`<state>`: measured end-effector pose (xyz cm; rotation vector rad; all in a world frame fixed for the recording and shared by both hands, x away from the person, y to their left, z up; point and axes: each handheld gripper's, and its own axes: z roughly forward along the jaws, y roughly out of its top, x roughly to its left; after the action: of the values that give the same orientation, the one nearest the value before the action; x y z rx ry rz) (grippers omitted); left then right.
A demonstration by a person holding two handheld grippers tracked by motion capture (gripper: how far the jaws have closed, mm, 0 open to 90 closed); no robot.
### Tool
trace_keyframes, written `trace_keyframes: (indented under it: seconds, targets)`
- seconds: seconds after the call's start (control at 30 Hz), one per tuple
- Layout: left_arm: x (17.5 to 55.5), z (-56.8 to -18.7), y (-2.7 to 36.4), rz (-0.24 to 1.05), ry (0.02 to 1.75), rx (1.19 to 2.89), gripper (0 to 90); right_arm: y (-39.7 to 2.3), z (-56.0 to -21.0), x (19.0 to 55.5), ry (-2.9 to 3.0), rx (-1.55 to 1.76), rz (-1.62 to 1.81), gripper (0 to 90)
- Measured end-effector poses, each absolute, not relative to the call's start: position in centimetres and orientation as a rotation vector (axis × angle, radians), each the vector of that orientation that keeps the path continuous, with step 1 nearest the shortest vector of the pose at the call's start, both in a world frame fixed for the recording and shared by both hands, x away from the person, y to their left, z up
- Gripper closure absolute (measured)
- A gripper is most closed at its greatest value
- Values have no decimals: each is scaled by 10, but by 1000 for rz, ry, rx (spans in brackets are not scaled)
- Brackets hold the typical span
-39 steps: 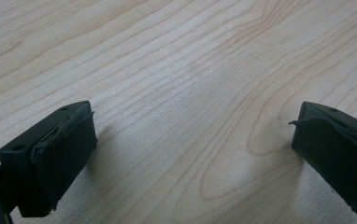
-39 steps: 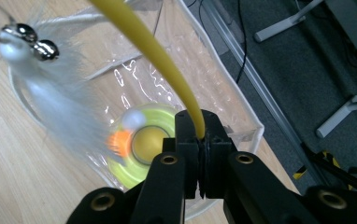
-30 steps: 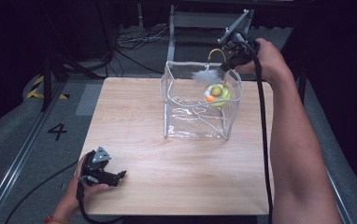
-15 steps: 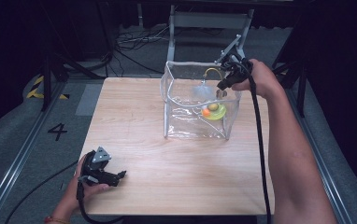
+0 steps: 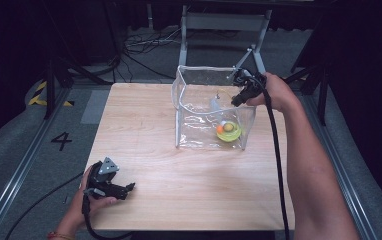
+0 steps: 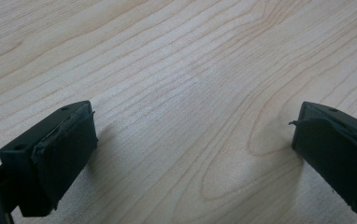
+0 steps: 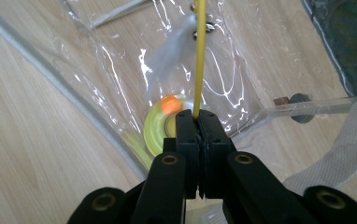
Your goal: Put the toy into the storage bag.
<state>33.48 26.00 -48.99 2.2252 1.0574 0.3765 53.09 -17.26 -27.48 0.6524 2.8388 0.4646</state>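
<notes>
Toy: a yellow-green ring with an orange ball (image 5: pixel 227 130), a thin yellow rod (image 7: pixel 199 56) and a pale feather (image 5: pixel 214 104) on it, now sits low inside the clear bin (image 5: pixel 189 102), on the floor at the bin's 4 o'clock corner; a second ago the ring hung higher, nearer the far wall, and half a second ago midway. Right gripper (image 7: pixel 198 122) has come down over the bin's 1 o'clock rim, jaws pressed together on the rod's near end; in the right gripper view the rod runs straight away toward 12, feather blurred beside it. Judgement: toy is being lowered into the bin, ring likely at or near the bottom, release the probable next step. Left gripper (image 5: pixel 124 188) unchanged, resting on the table (image 5: pixel 144 125) near its 7 o'clock corner, jaws wide apart over bare wood, holding nothing.
</notes>
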Motion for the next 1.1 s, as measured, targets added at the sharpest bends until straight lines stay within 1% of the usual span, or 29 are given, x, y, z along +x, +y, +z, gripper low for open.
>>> trace_keyframes:
  seconds: [0.13, 0.5, 0.77, 0.8, 0.83, 1.03, 1.1]
  targets:
    - [335, -490, 260, 377, 1057, 2226, 3, -173, -274, 530, 2832, 658, 451, 885]
    - [335, -490, 260, 378, 1056, 2226, 3, -178, -270, 526, 2814, 658, 477, 841]
    - [335, -490, 260, 378, 1057, 2226, 4, -181, -263, 519, 2738, 672, 525, 716]
    - [335, -490, 260, 378, 1057, 2226, 4, -181, -263, 519, 2738, 672, 525, 716]
    - [335, -490, 260, 378, 1057, 2226, 4, -181, -262, 517, 2724, 662, 539, 690]
    - [335, -490, 260, 379, 1055, 2227, 3, -183, -252, 505, 2653, 662, 616, 603]
    - [335, -490, 260, 379, 1056, 2227, 3, -184, -249, 501, 2629, 657, 630, 599]
